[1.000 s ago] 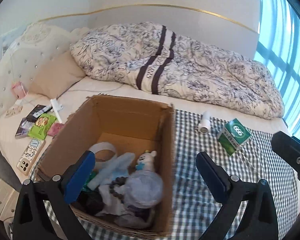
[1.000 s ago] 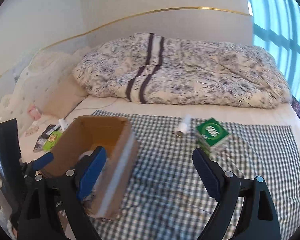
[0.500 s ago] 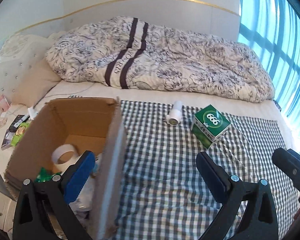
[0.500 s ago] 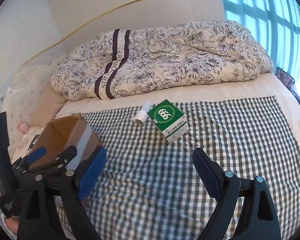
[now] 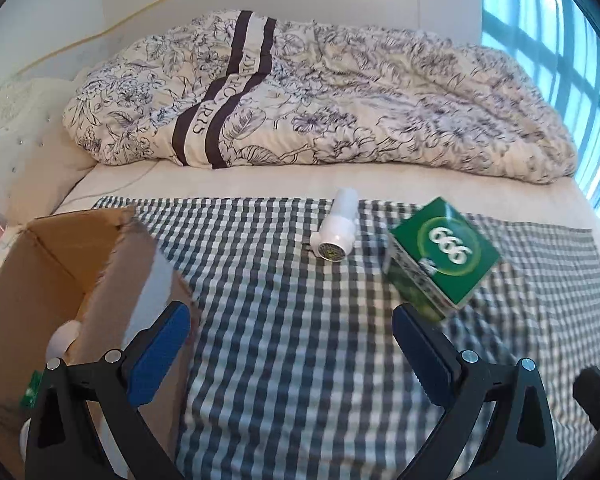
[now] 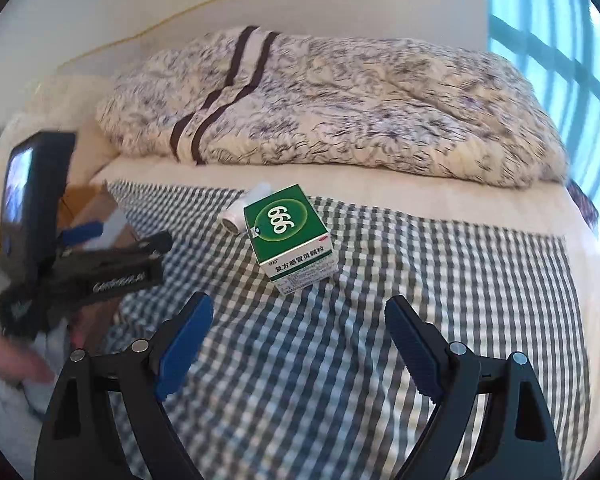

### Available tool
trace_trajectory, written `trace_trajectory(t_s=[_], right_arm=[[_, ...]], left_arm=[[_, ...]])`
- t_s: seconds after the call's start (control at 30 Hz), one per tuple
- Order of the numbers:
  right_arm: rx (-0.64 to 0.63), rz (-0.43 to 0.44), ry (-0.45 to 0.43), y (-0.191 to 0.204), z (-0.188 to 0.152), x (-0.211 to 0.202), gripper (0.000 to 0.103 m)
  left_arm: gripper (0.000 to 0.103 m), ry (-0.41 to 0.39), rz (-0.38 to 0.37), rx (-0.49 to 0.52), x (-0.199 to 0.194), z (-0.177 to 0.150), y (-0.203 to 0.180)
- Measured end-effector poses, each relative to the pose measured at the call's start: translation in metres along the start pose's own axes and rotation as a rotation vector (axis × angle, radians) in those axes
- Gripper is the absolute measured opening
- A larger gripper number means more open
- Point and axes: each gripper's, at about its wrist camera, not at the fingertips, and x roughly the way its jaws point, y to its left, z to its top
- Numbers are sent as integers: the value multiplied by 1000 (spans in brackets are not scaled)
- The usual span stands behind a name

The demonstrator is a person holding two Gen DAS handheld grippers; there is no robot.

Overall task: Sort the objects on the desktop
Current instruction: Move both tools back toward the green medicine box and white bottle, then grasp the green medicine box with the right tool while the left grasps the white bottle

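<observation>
Lying dead ahead of the spread, empty right gripper (image 6: 298, 344) on the checked cloth (image 6: 340, 380): green medicine box (image 6: 290, 236), white bottle (image 6: 240, 210) just behind it; left gripper (image 5: 290, 354) likewise spread, empty, facing between cardboard box (image 5: 60, 264) and both.

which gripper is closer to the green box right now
Right, by a little. The right gripper is open and faces the green box almost head-on. The left gripper, also open, sits off to the box's left, beside the cardboard box.
</observation>
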Motion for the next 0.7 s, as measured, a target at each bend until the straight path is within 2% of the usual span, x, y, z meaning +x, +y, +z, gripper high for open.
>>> trace_trajectory(t_s=[0.2, 0.3, 0.43, 0.7], right_arm=[[-78, 69, 46, 0, 6, 45, 88], [-116, 64, 82, -1, 8, 66, 88], [-153, 66, 104, -7, 12, 83, 88], [-253, 63, 121, -9, 17, 109, 88]], left_arm=[[103, 59, 11, 20, 60, 4, -10], [103, 70, -5, 6, 84, 5, -12], [103, 131, -35, -36, 115, 10, -11], [103, 110, 11, -17, 144, 25, -17]])
